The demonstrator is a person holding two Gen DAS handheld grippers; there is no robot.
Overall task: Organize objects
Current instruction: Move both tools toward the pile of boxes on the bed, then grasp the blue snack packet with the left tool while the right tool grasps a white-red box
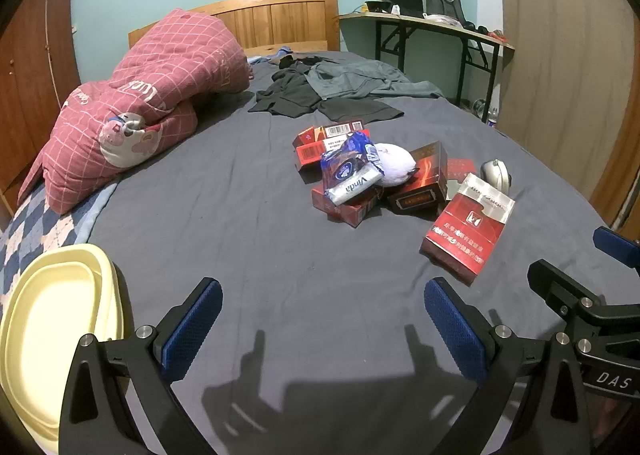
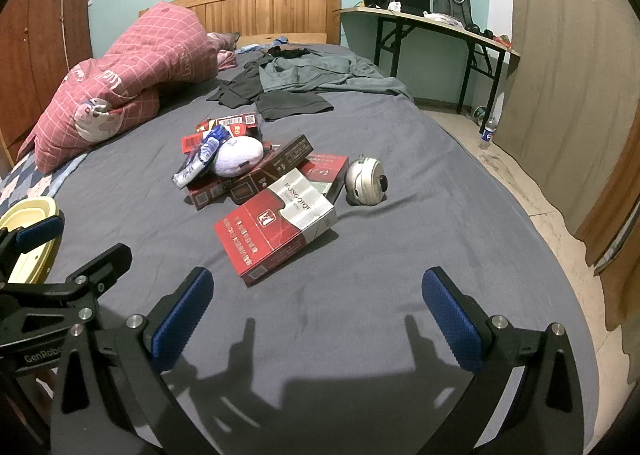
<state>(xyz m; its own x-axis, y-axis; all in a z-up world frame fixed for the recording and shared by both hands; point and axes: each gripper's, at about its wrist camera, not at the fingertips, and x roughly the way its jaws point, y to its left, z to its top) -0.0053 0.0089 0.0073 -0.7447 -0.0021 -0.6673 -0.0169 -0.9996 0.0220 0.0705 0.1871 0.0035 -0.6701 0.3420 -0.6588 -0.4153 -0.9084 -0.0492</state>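
Right wrist view showed both the right gripper (image 2: 316,309) and left gripper (image 1: 323,321) wide and empty, so grabbing the nearest red box (image 2: 276,229) by its long sides looked best.

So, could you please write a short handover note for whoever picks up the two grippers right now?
Left gripper: open, empty, above bare grey sheet.
Right gripper: open, empty, above the sheet as well.
Pale yellow tub: at the near left edge of the bed; nothing visible in it.
Clutter, mid-bed: red-and-white carton nearest, lying apart; behind it a heap of red and dark cartons with a Vinda tissue pack and a white pouch on top; silver round gadget to its right.
Done: nothing sorted yet.
Left: everything; the nearest carton looks the easiest start.
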